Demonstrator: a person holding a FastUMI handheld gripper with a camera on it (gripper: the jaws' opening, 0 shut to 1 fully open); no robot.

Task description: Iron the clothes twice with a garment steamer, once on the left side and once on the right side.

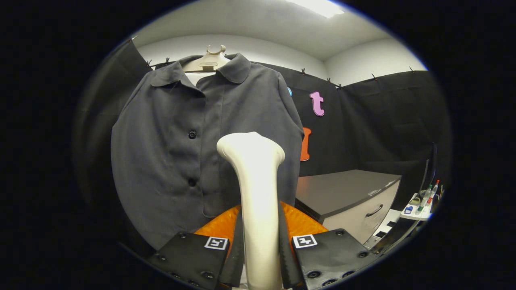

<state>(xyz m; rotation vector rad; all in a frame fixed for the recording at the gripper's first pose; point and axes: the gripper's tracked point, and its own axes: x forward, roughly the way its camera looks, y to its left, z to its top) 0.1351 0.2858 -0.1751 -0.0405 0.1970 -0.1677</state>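
A dark grey buttoned shirt hangs on a pale hanger just beyond the fingers. My gripper is shut on the white garment steamer, whose handle rises between both black fingers. The steamer's wide head sits in front of the shirt's right half, near the button placket; I cannot tell whether it touches the cloth. An orange part of the gripper shows behind the handle.
A grey cabinet with a drawer handle stands to the right of the shirt. Further right, a small white shelf holds bottles and small items. Black cloth walls close in the booth behind and on both sides.
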